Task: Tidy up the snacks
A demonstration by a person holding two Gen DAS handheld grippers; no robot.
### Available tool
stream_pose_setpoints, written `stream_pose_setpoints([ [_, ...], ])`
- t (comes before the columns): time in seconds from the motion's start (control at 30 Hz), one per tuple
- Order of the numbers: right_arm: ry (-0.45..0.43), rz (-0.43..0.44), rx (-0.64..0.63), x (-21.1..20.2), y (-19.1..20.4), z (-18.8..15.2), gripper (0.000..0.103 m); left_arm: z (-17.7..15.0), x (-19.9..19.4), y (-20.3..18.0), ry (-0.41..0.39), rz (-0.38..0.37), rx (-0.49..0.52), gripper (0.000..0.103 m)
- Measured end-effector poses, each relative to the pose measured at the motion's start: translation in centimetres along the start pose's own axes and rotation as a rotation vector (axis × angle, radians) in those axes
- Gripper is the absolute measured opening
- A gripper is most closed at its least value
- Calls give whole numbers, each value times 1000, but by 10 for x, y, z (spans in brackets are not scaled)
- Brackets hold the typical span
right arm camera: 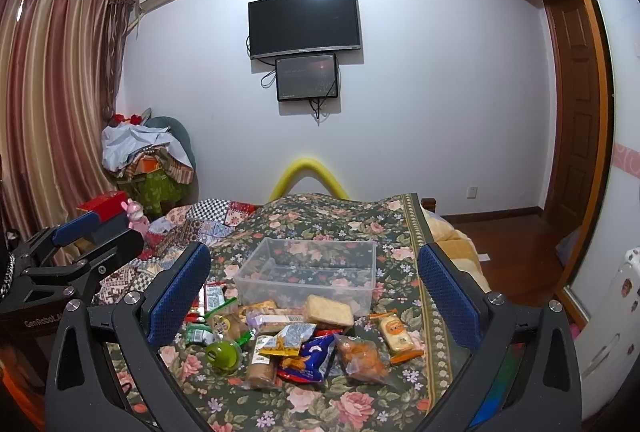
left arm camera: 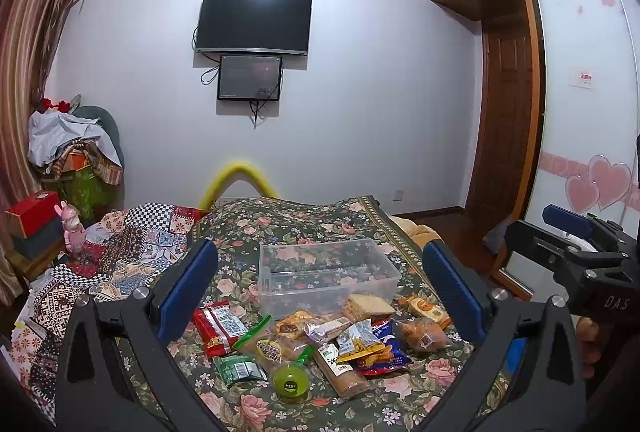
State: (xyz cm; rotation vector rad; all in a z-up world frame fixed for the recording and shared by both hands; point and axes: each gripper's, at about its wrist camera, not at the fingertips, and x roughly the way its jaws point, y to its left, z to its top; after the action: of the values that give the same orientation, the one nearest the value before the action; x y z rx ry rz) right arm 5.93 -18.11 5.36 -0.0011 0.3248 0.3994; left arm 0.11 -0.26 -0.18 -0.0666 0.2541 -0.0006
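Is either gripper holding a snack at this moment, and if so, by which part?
Nothing is held. The left gripper and right gripper are both open and empty above the snack pile, in front of the clear bin.

A bin (left arm camera: 328, 272) sits on the bed (left arm camera: 280, 228), and the snacks (left arm camera: 320, 340) lie heaped on the cover just before it, some touching its near wall. Behind the bed, a TV (left arm camera: 252, 23) hangs on the wall with a smaller screen (left arm camera: 250, 77) right below it; a clothes pile (left arm camera: 72, 147) stands left of the bed and a door (left arm camera: 508, 119) is to the right. The left claw (left arm camera: 320, 292) and right claw (right arm camera: 316, 296) hover side by side over the near end, each with jaws spread wide and the snacks between them.
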Motion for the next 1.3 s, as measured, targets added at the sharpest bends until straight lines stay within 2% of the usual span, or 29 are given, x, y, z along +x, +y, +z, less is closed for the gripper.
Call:
stream_pose_setpoints([
  [1.3,-13,5,14,-3,-1,-2,103,-6,4,1,10,-1,-5,103],
])
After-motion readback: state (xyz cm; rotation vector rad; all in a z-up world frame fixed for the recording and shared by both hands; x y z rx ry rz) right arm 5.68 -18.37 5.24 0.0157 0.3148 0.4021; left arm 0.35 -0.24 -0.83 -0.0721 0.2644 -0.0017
